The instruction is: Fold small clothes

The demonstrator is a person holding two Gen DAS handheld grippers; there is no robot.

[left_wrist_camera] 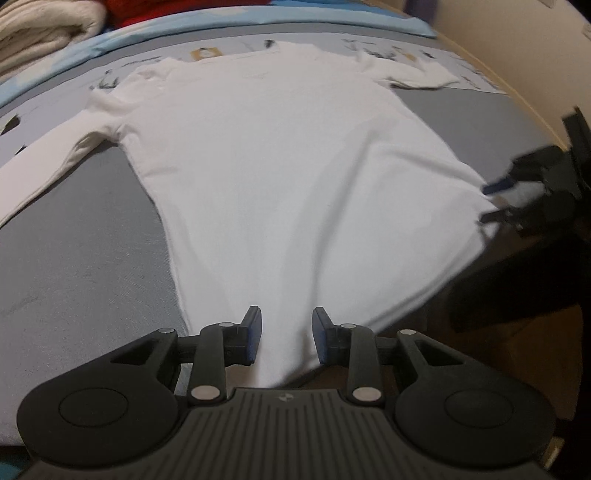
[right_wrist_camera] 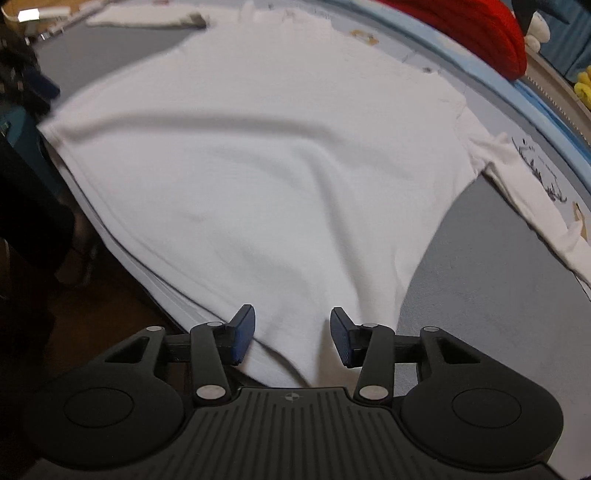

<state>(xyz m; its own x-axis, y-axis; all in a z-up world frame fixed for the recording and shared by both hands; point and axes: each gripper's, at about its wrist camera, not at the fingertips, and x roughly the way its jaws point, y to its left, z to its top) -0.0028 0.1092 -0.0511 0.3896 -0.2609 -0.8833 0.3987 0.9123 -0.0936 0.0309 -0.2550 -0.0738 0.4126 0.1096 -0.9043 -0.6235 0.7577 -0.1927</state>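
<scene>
A white long-sleeved shirt (left_wrist_camera: 280,166) lies spread flat on the grey surface (left_wrist_camera: 74,251), sleeves out to both sides. My left gripper (left_wrist_camera: 286,338) is open, its blue-padded fingers either side of the shirt's hem at the bottom left corner. My right gripper (right_wrist_camera: 291,338) is open over the hem at the bottom right corner of the shirt (right_wrist_camera: 258,158). The right gripper also shows in the left wrist view (left_wrist_camera: 498,201) at the shirt's right hem edge. Whether either gripper touches the cloth is unclear.
A pale blue mat edge (left_wrist_camera: 258,14) runs along the far side. Folded cream cloth (left_wrist_camera: 40,29) lies at the far left. A red fabric bundle (right_wrist_camera: 476,33) and yellow items (right_wrist_camera: 583,90) lie at the far right. The near edge drops to a dark floor (right_wrist_camera: 92,314).
</scene>
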